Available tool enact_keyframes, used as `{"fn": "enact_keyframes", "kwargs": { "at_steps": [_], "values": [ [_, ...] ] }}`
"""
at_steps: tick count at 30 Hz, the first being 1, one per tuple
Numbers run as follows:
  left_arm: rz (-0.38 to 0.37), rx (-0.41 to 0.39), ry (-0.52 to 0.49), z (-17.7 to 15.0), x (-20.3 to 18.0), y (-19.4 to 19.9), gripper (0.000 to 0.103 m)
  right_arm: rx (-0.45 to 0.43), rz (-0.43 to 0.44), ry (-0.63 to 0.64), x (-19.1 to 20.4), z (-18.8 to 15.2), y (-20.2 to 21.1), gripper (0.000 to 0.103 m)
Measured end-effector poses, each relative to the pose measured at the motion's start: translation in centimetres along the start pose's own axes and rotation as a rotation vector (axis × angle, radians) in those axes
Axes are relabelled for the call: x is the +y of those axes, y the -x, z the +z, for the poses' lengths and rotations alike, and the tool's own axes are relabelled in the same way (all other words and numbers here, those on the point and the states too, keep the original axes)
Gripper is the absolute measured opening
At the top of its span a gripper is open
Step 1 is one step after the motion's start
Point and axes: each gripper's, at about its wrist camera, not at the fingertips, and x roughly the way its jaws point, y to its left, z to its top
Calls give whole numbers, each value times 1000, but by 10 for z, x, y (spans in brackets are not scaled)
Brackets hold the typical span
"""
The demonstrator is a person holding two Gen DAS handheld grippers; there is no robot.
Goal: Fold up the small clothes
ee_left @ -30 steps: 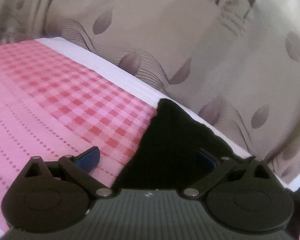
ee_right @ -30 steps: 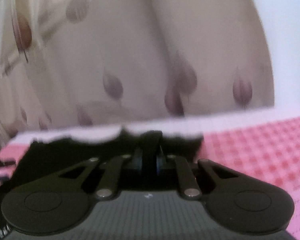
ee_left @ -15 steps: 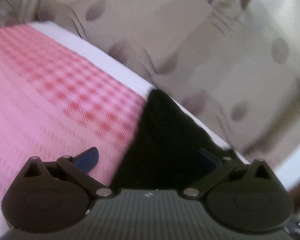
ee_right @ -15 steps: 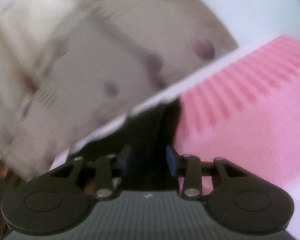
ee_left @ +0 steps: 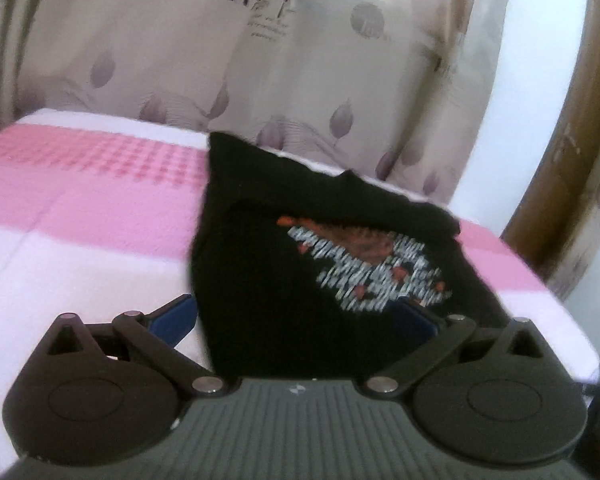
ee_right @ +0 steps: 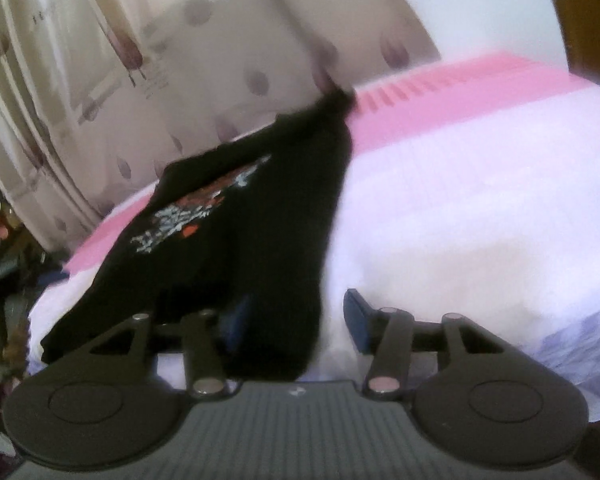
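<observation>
A small black garment (ee_left: 260,248) with a white and orange print lies on the pink and white bed cover (ee_left: 80,208), reaching the bed's far edge. My left gripper (ee_left: 296,316) is open, its blue fingers (ee_left: 176,314) spread on either side of the garment's near edge. In the right wrist view the same garment (ee_right: 268,232) stretches away from my right gripper (ee_right: 296,312), which is open; its near end lies between the blue fingers (ee_right: 356,312), not pinched. The view is blurred.
A beige curtain with leaf prints (ee_left: 220,60) hangs just behind the bed. A brown wooden frame (ee_left: 560,140) stands at the right. Clutter (ee_right: 0,240) lies beside the bed on the left in the right wrist view.
My right gripper was shut on the black garment and has opened. Both grippers have pulled back, and the garment's printed face now shows, lying on the bed.
</observation>
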Motion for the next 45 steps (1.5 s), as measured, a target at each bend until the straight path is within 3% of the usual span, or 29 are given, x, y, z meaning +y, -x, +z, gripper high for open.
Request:
{"fn": "enact_keyframes", "kwargs": {
  "at_steps": [3, 7, 10, 13, 16, 21, 23, 27, 30, 36, 38, 39, 40, 44, 45],
  "values": [
    [36, 33, 51, -14, 17, 10, 103, -24, -60, 124, 17, -2, -9, 43],
    [68, 44, 123, -23, 39, 18, 103, -16, -87, 175, 31, -5, -16, 16],
    [88, 52, 146, -26, 48, 21, 103, -2, -122, 242, 41, -5, -18, 10],
    [99, 62, 125, -27, 51, 29, 103, 4, -221, 348, 44, 0, -4, 9],
    [80, 52, 91, -28, 53, 38, 103, -6, -268, 282, 22, 9, 20, 7],
    [71, 75, 61, -33, 55, 34, 103, 37, -229, 234, 17, 2, 17, 7],
    [57, 71, 58, -34, 55, 35, 103, 25, -178, 151, 6, 5, 21, 9],
    [-32, 93, 76, -35, 60, 37, 103, -77, -81, 39, -8, 14, 40, 14],
    [-111, 121, 92, -37, 61, 37, 103, -87, -91, 57, -9, 20, 39, 15],
    [-129, 152, -37, -42, 35, 25, 100, -31, -60, 5, -13, 16, 15, 15],
    [-138, 182, -102, -41, 23, 21, 78, -16, -49, -9, -11, 11, 8, 15],
    [-124, 189, -119, -42, 20, 20, 41, -15, -46, -12, -10, 9, 5, 15],
    [-108, 207, -119, -41, 18, 19, 22, -27, -45, -10, -9, 6, 5, 15],
    [-128, 246, 36, -34, 38, 30, 14, -17, -35, -24, -12, 7, 6, 15],
    [-117, 236, 50, -32, 42, 39, 6, -12, -28, -32, -14, 8, 7, 15]
  ]
}}
